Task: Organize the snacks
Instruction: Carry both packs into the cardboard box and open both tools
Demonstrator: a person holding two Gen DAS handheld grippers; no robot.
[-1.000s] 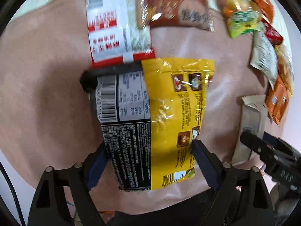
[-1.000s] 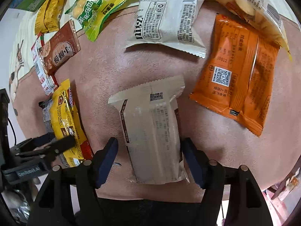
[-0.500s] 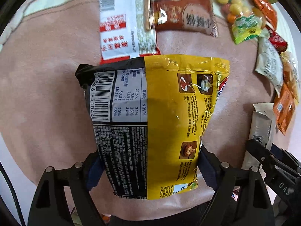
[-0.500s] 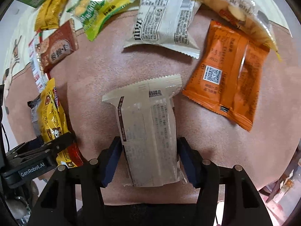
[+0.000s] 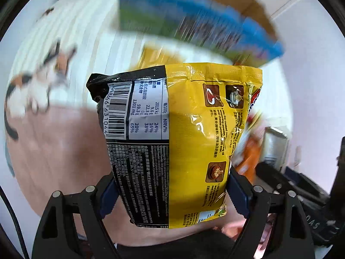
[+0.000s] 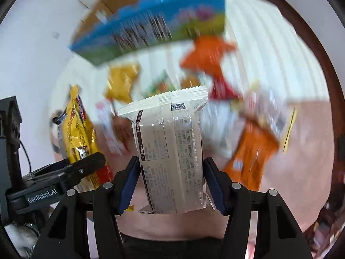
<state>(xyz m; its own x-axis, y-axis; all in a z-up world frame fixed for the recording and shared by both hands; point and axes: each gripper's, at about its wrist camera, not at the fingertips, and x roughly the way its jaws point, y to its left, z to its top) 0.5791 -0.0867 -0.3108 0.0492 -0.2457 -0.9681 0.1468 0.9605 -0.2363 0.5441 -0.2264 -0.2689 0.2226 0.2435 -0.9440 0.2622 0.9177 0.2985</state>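
Both packets ride aloft: the left gripper (image 5: 172, 192) clamps a glossy yellow-and-black noodle bag (image 5: 179, 142), the right gripper (image 6: 171, 181) a pale cream wrapper (image 6: 170, 151). Slick film could slip; the blurred blue-green box (image 6: 148, 26) beyond is perhaps their destination.

Bright, even light. Heavy motion blur across the background in both views; sharp only on the glossy yellow-and-black snack bag (image 5: 185, 142), with white glare on its foil, and the matte cream wrapper (image 6: 172, 151). Fisheye bending, black corners.
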